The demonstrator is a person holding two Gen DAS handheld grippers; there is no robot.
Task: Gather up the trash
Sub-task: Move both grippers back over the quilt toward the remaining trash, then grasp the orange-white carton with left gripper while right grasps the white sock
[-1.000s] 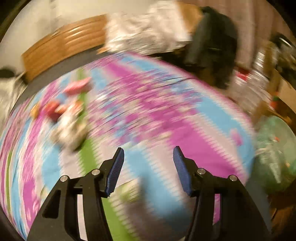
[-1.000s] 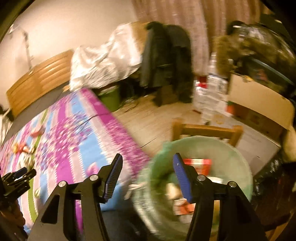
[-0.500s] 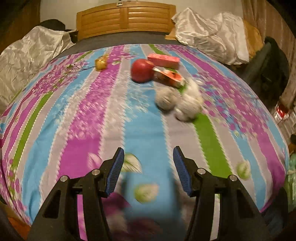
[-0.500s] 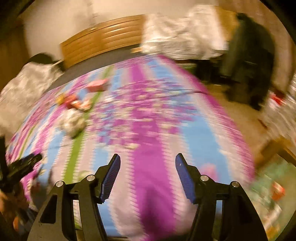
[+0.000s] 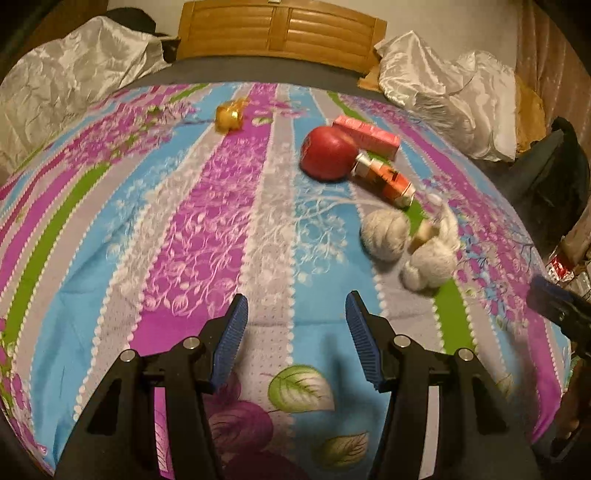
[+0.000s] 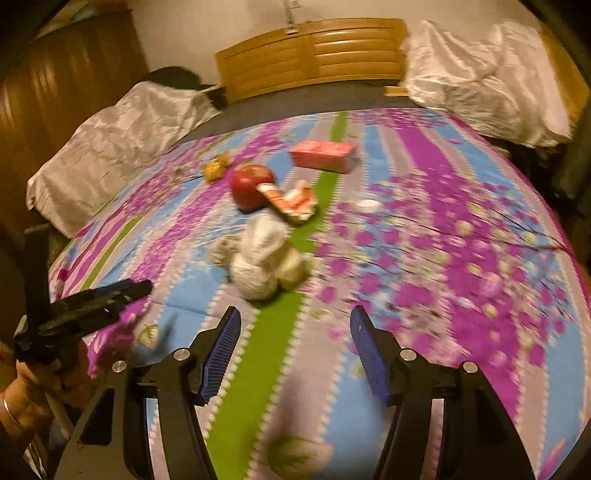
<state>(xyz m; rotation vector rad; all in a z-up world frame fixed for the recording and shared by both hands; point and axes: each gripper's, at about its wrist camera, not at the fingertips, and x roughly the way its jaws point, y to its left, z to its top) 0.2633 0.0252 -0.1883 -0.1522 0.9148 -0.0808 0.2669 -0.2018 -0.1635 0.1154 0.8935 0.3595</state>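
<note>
Scattered on the far right half of the bed [image 5: 229,206], the trash lies in a loose cluster on the striped floral cover. Nearest the grippers are two crumpled whitish wads [image 5: 406,243], touching or almost touching each other, with a small pale scrap wedged between them; the right wrist view shows them as one blurred heap [image 6: 258,258]. Just beyond them lies an orange and white carton [image 5: 386,177] on its side, its silver end against a red apple [image 5: 327,153]. Behind the apple sits a pink box [image 5: 367,136], lying flat. Well to the left of that group, near the top of the cover, is a small crinkled gold wrapper [image 5: 229,114]. A small white round piece [image 6: 368,205] rests alone to the right of the carton.

The left gripper [image 5: 295,328] hovers above the near part of the cover, its blue-padded fingers apart with nothing between them. The right gripper [image 6: 295,332] is likewise spread and empty, pointing toward the wads.

A wooden headboard [image 5: 282,31] stands at the far end, flanked by silvery satin bundles [image 5: 443,92].
</note>
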